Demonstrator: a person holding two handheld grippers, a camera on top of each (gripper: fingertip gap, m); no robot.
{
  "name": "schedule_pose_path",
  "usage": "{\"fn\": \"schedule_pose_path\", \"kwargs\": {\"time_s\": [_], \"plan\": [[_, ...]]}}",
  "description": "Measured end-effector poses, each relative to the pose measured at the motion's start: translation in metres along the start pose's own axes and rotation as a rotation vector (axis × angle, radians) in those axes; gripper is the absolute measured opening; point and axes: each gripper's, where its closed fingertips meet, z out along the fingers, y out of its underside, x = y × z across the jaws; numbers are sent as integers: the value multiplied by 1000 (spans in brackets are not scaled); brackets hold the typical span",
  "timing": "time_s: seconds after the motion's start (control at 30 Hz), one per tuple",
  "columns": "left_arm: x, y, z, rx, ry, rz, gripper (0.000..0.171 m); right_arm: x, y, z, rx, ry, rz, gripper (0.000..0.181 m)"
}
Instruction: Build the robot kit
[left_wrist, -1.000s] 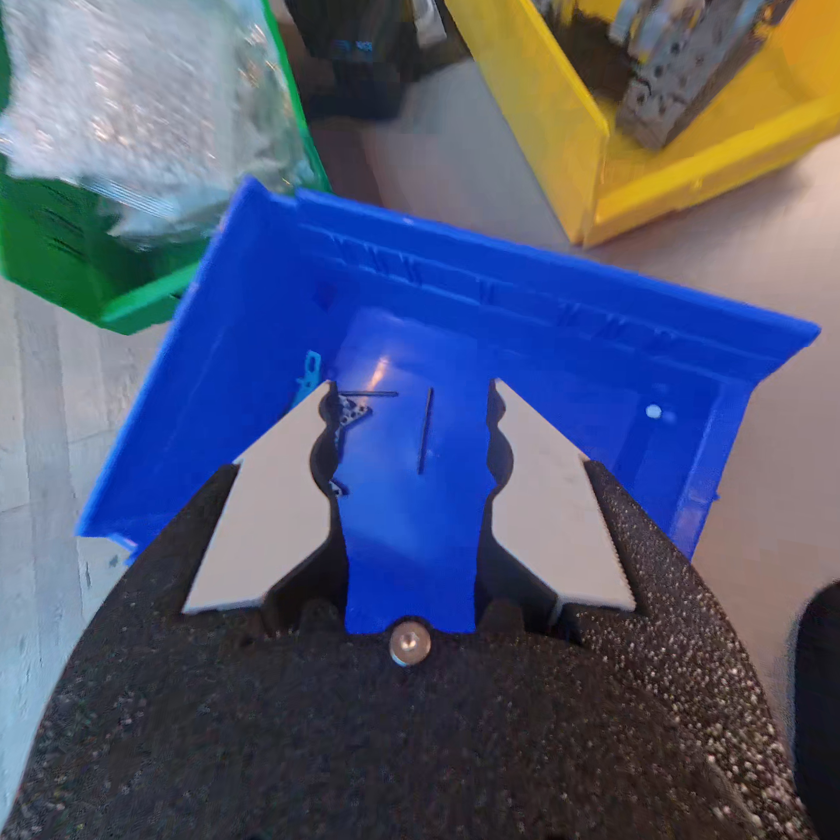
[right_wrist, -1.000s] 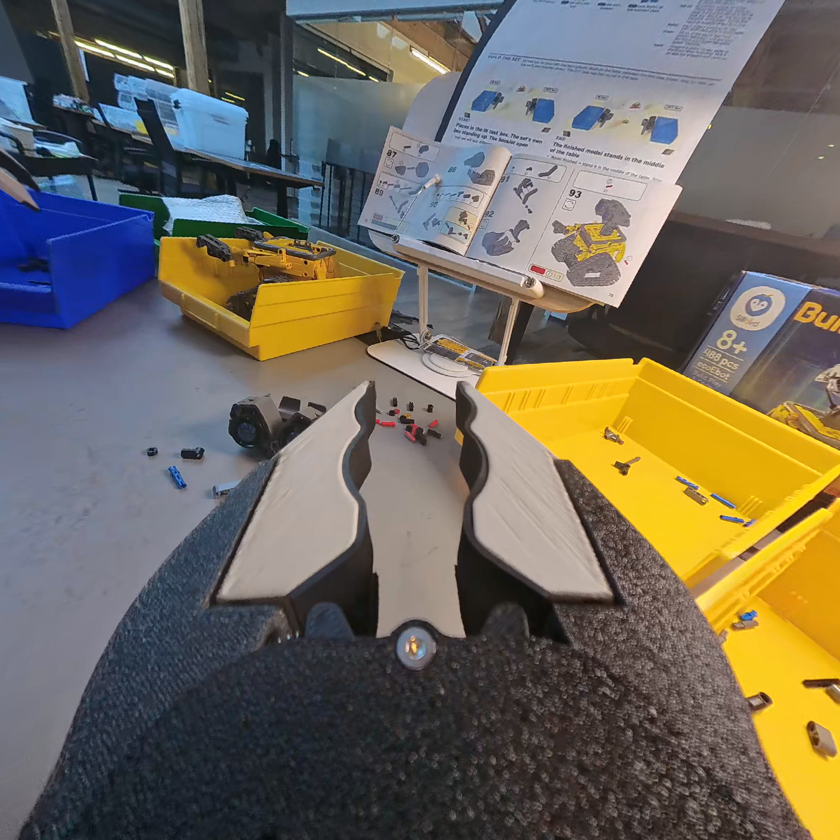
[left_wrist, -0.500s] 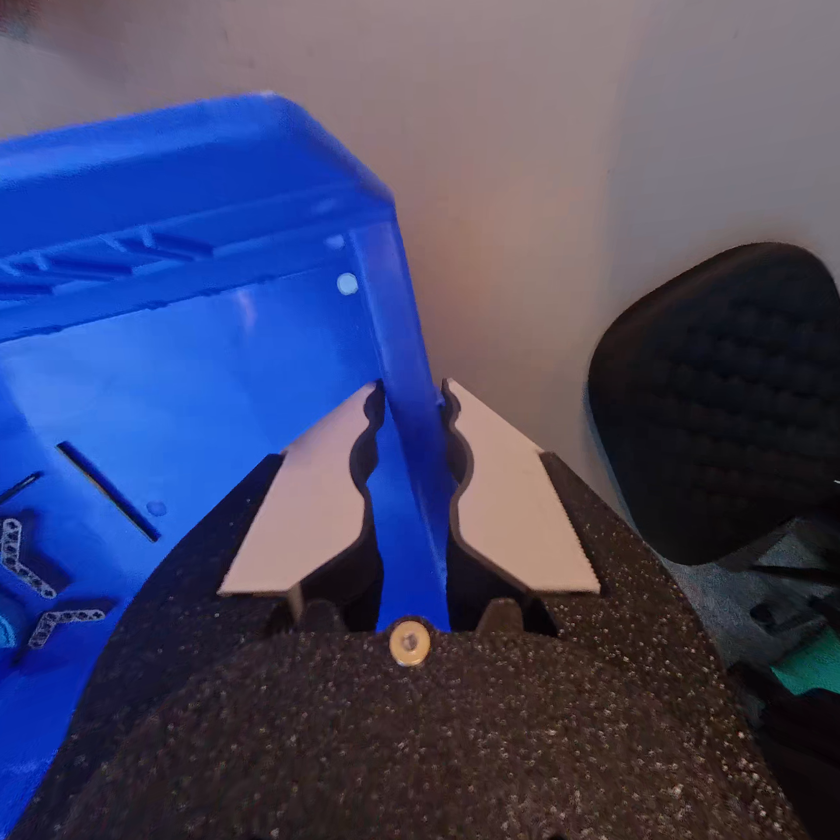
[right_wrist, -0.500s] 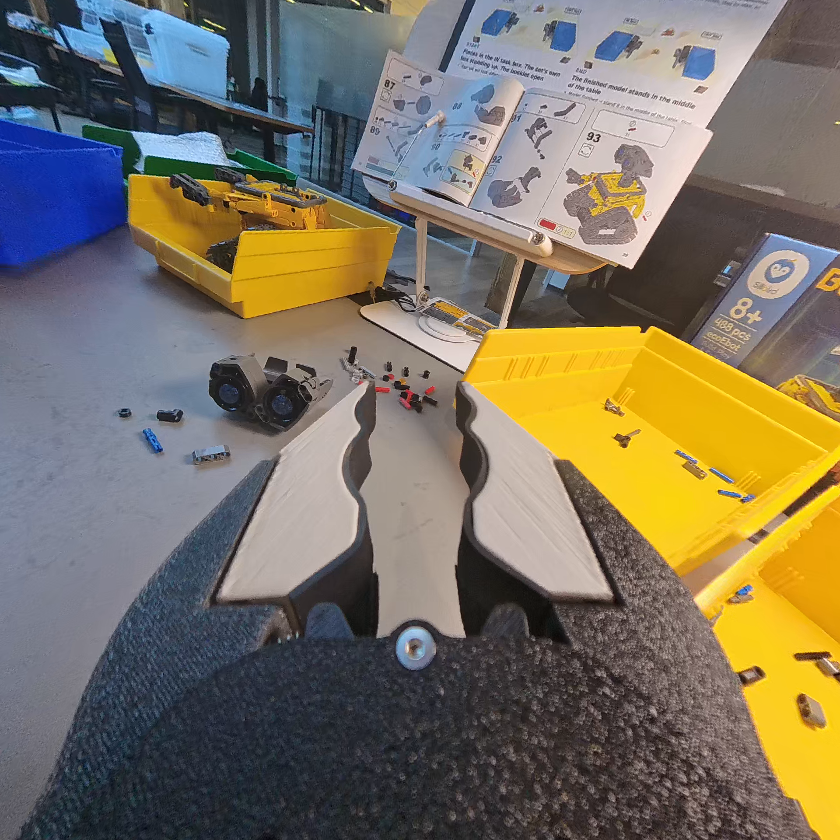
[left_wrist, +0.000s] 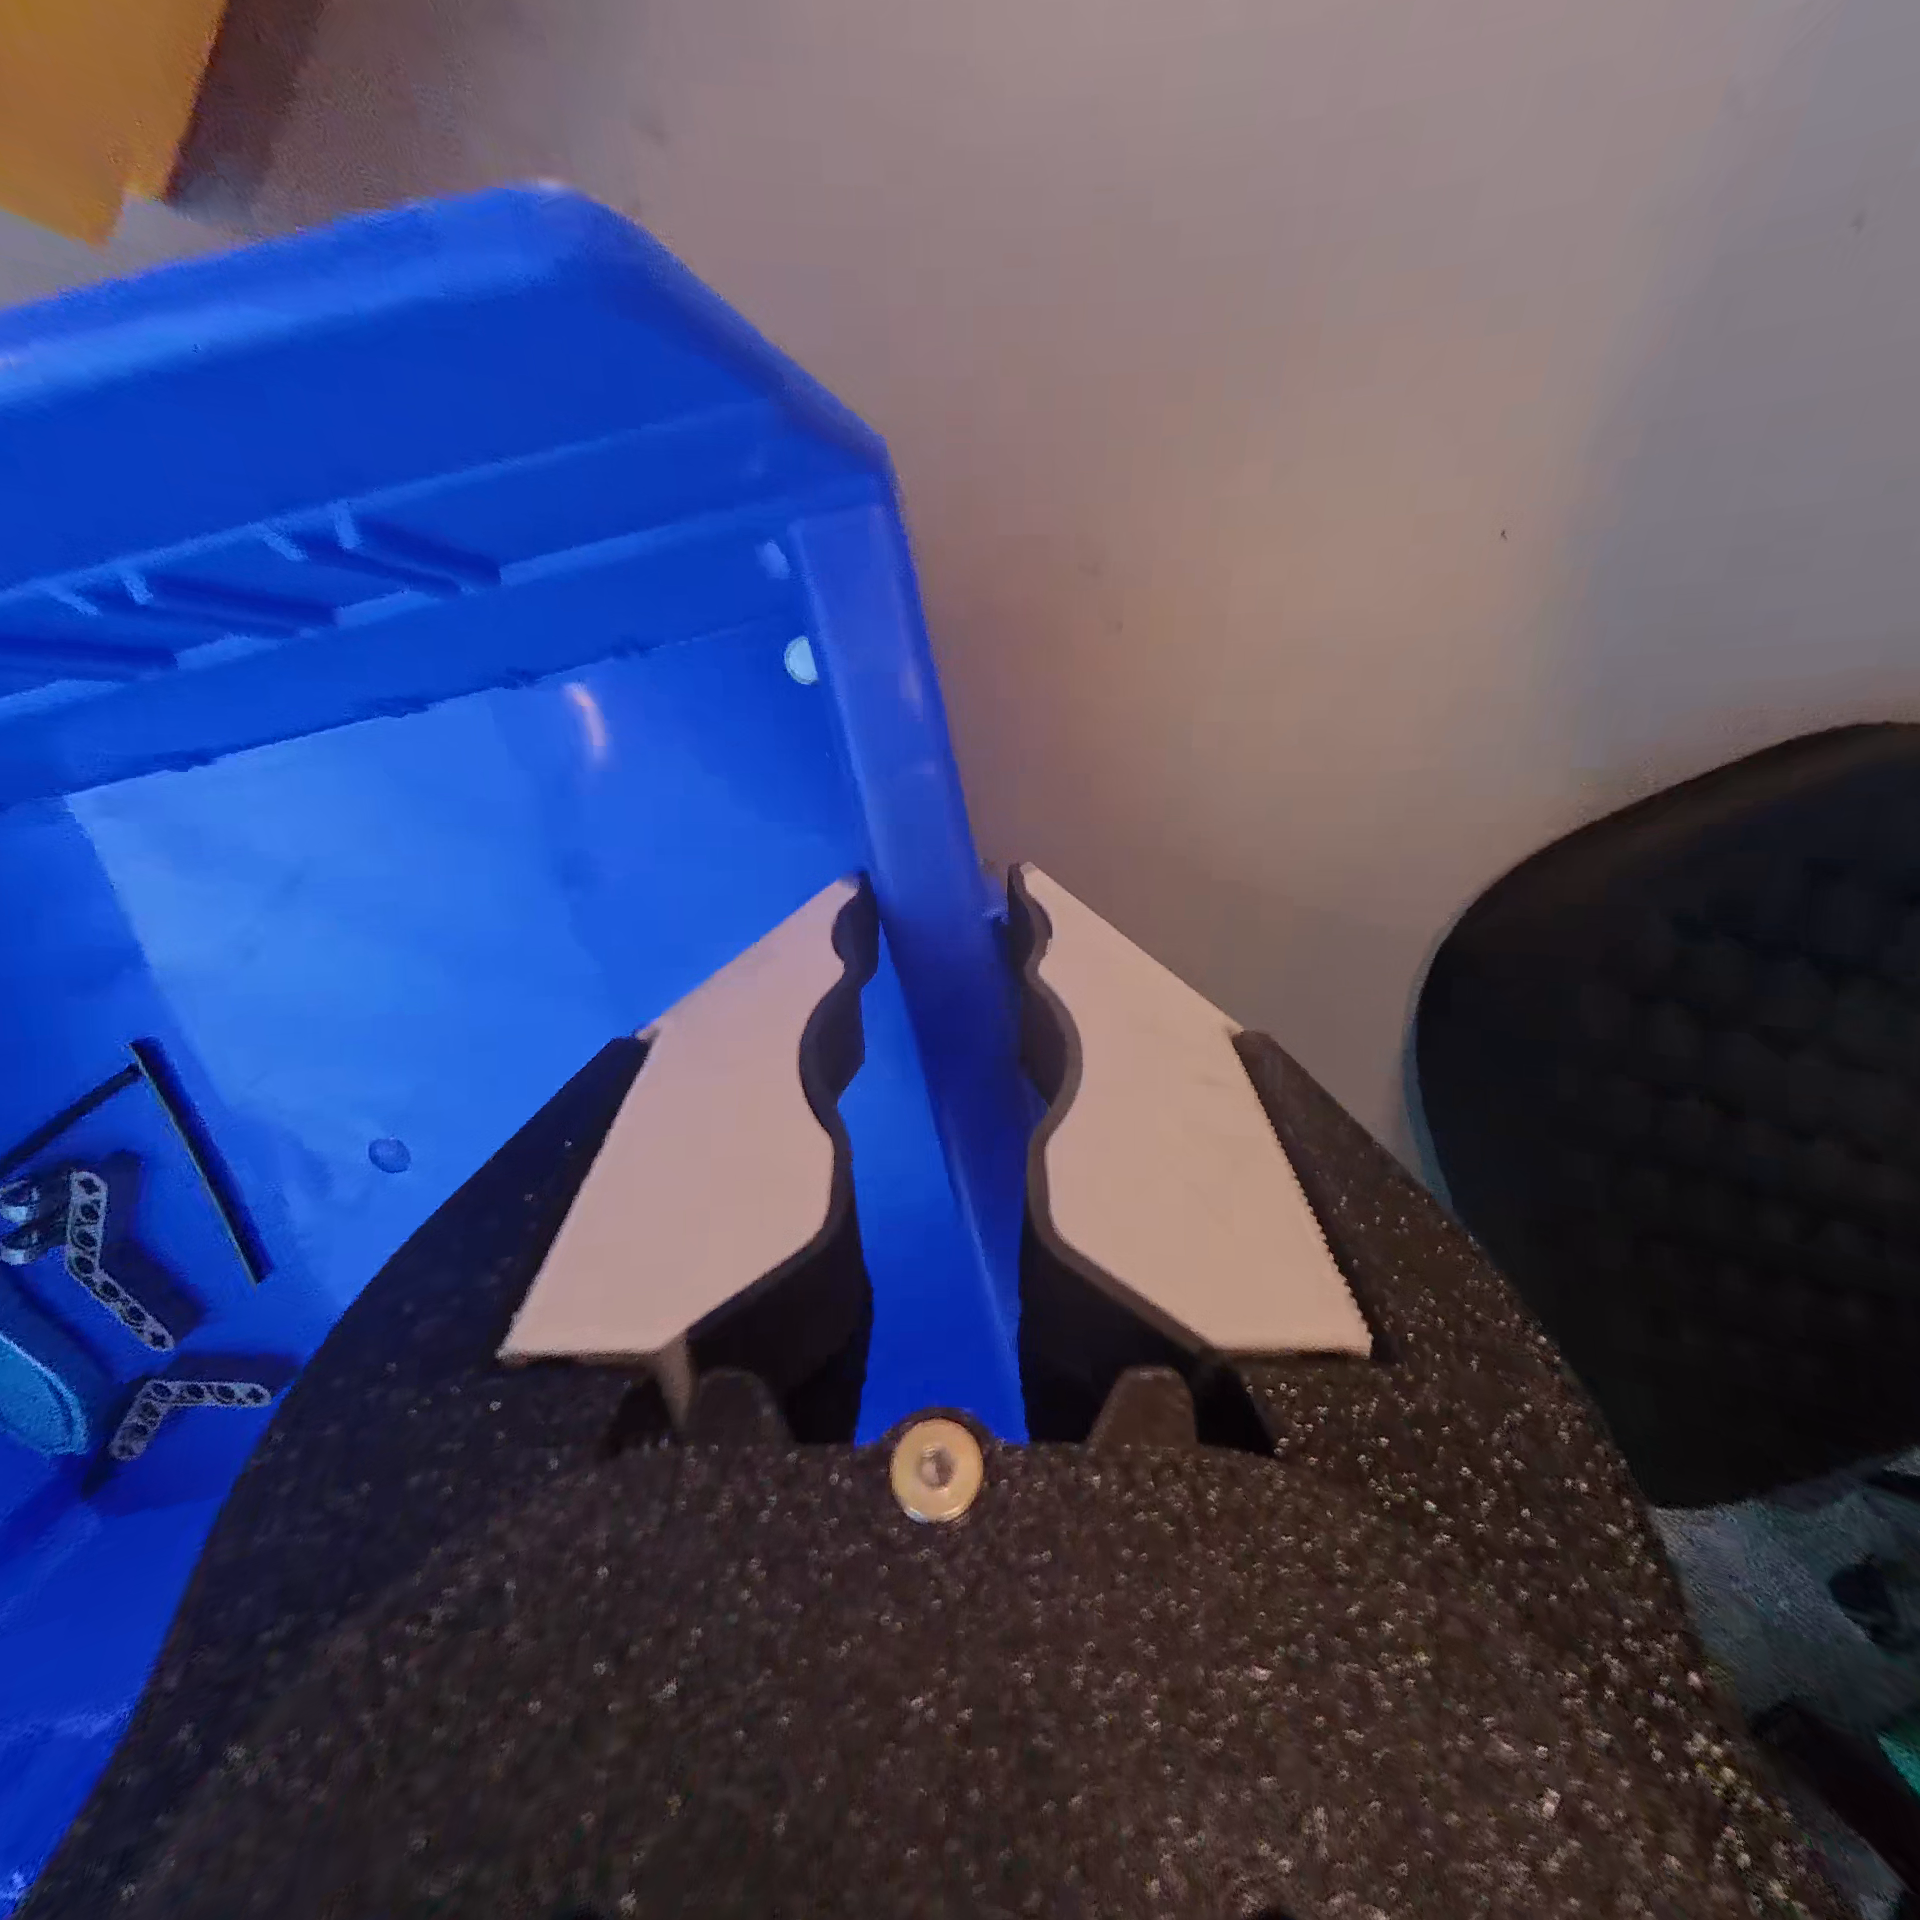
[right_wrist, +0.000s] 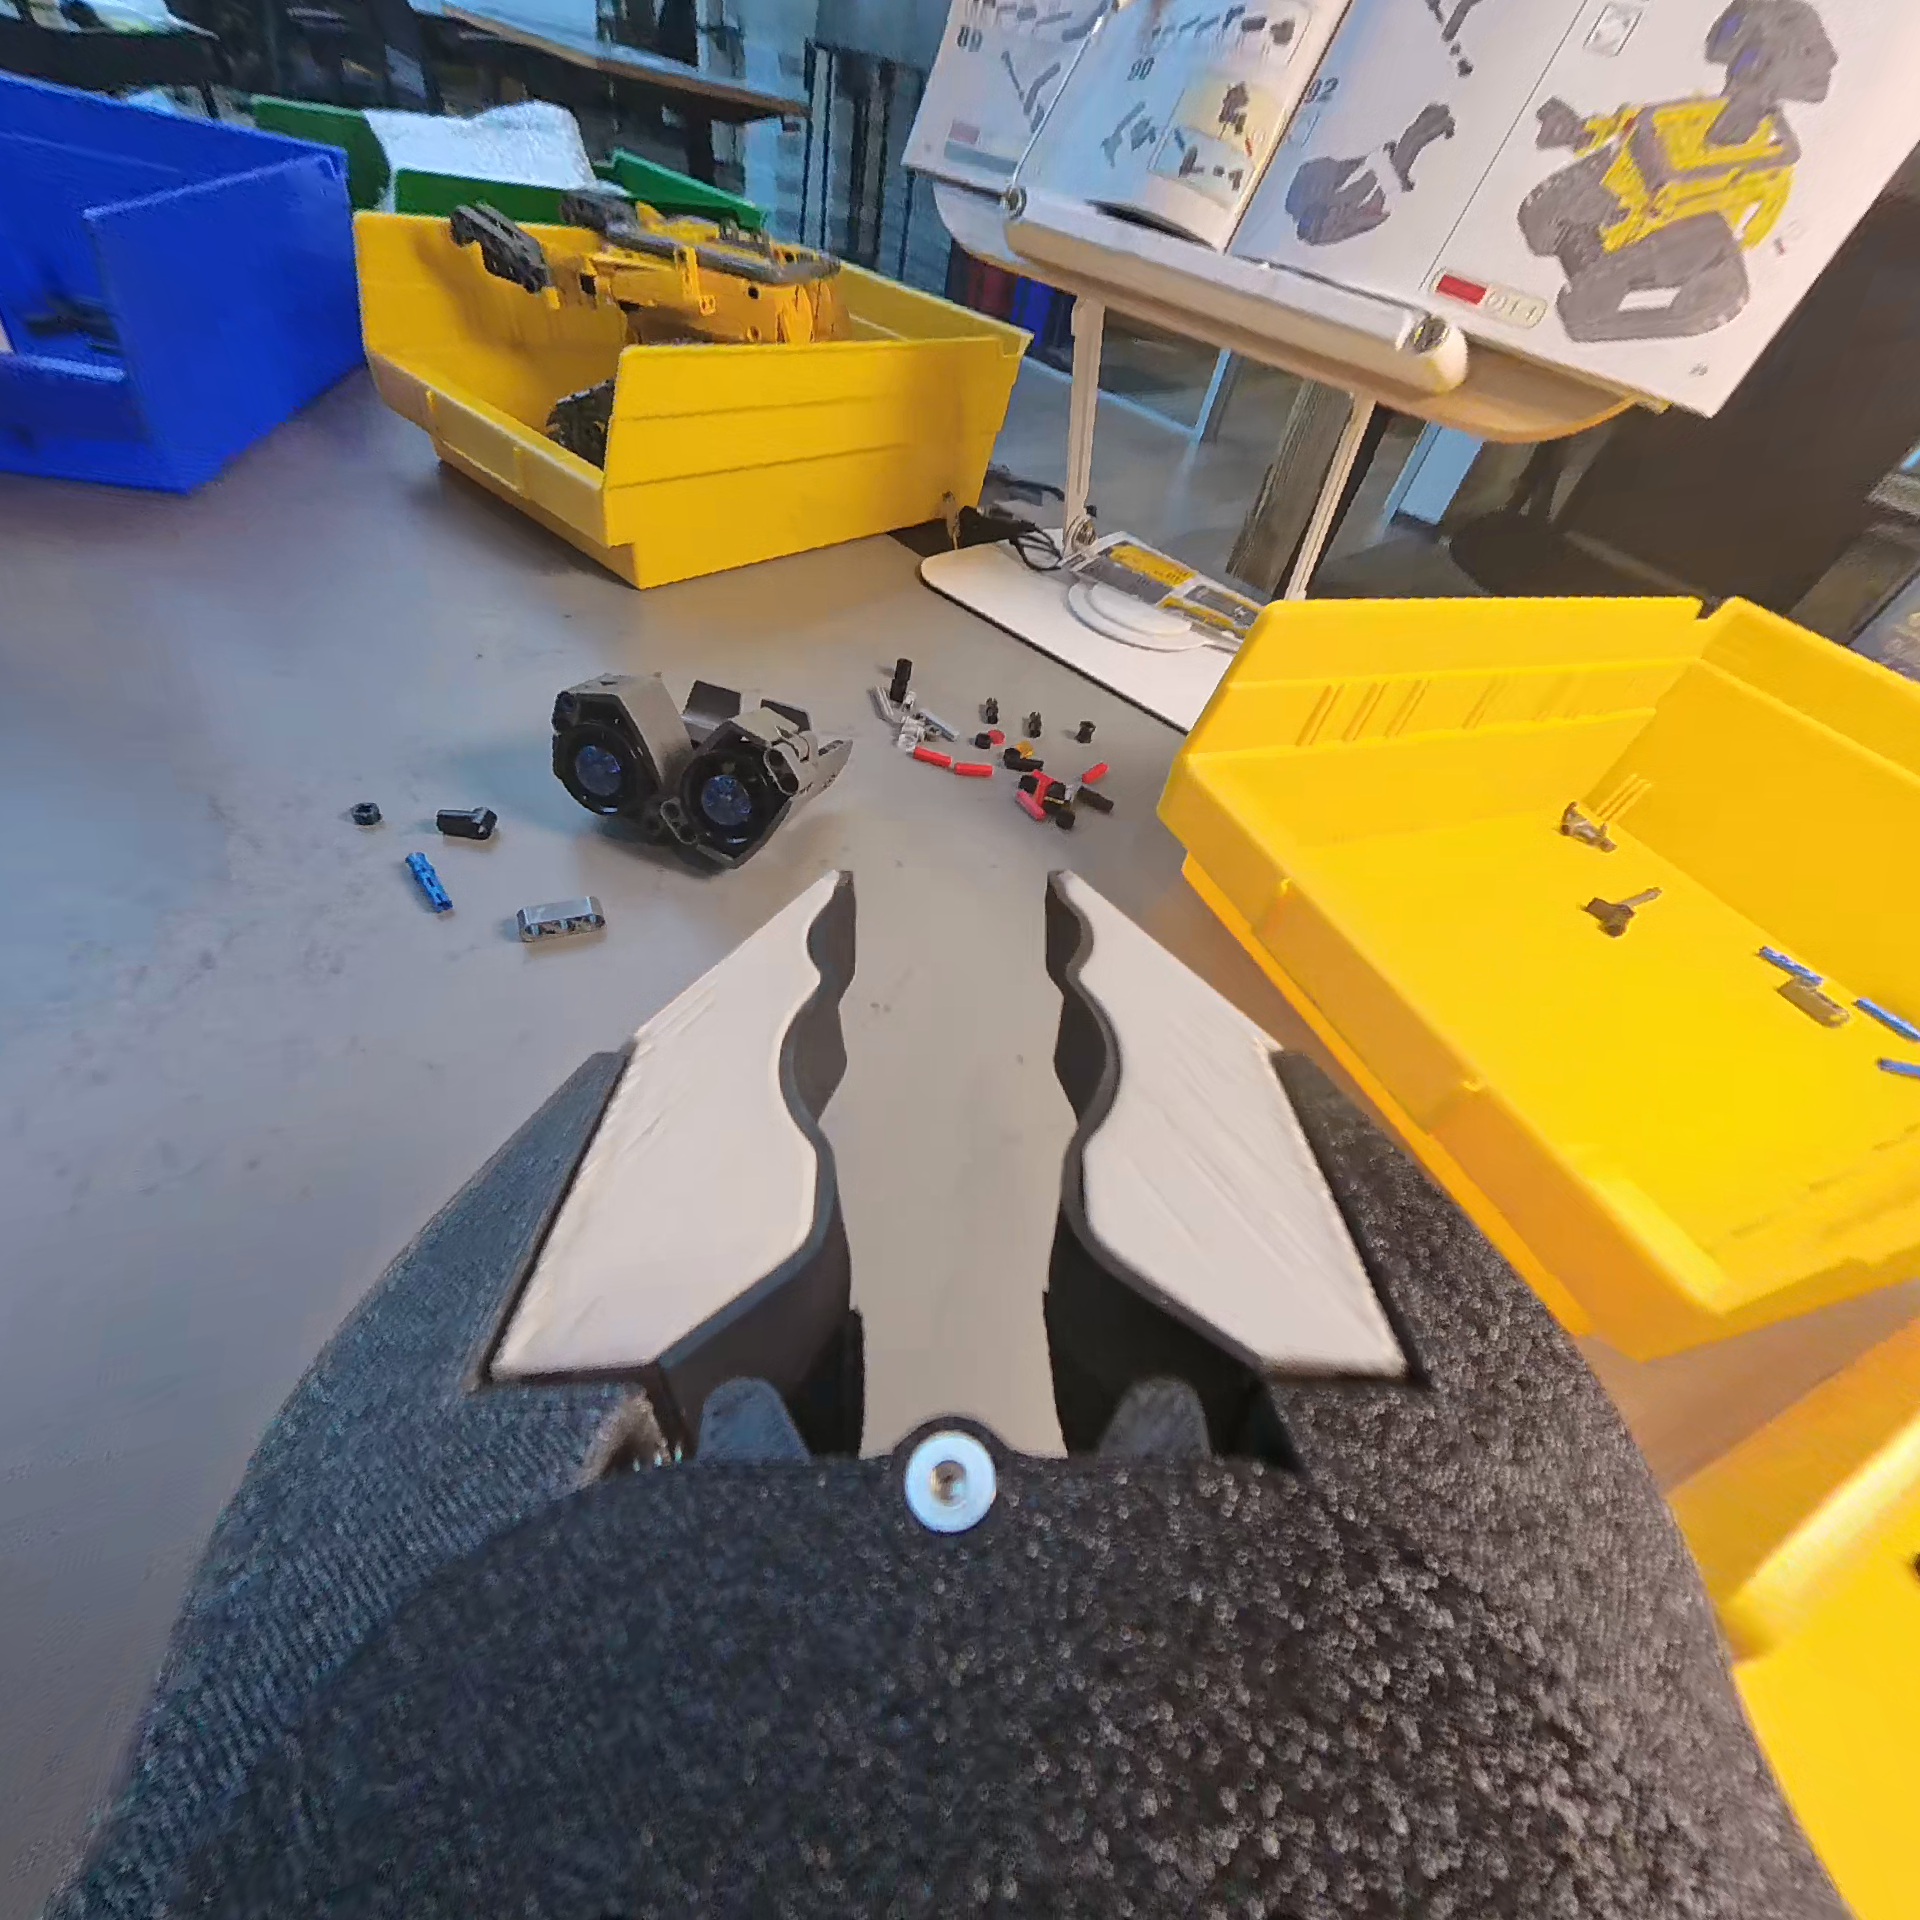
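1. On a grey bench (right_wrist: 260, 1091) strewn with building-toy parts, a book stand (right_wrist: 1226, 281) near the far edge props an open manual (right_wrist: 1558, 135) upright, likely so its pages can be read while working.
2. Across the far left corner sits a blue bin (left_wrist: 416, 436); the left gripper (left_wrist: 940, 904) straddles its right side wall, one finger inside and one outside, clamped on the wall, a grip that looks suited to dragging or tipping the bin. Grey angled beams (left_wrist: 99, 1257) lie on the bin floor at its left.
3. Near the far edge, a yellow bin (right_wrist: 790, 457) holds a part-built yellow model (right_wrist: 686, 270), seemingly parked out of the way.
4. Along the right edge, a second yellow bin (right_wrist: 1351, 769) holds a few loose pins, open side toward the worker, probably for easy reach.
5. Above mid-bench, the right gripper (right_wrist: 951, 914) hovers with fingers parted and nothing between them.
6. Just beyond its tips lies a black two-lens block (right_wrist: 686, 769).
7. Red and black pins (right_wrist: 1018, 758) lie between block and bin; a blue pin (right_wrist: 427, 881) and grey beam (right_wrist: 559, 918) lie left.
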Motion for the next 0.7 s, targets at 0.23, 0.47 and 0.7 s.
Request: {"fn": "schedule_pose_path", "kwargs": {"time_s": [0.23,0.47,0.7], "plan": [[2,-29,-27,229,-133,-35,36,4,22,21,-232,9,-50,46],[47,-120,-81,901,-164,-95,48,39,9,33,-382,64,-44,52],[84,-171,-40,1032,-29,-60,51,90,61,69,-924,46,-265,67]]}}
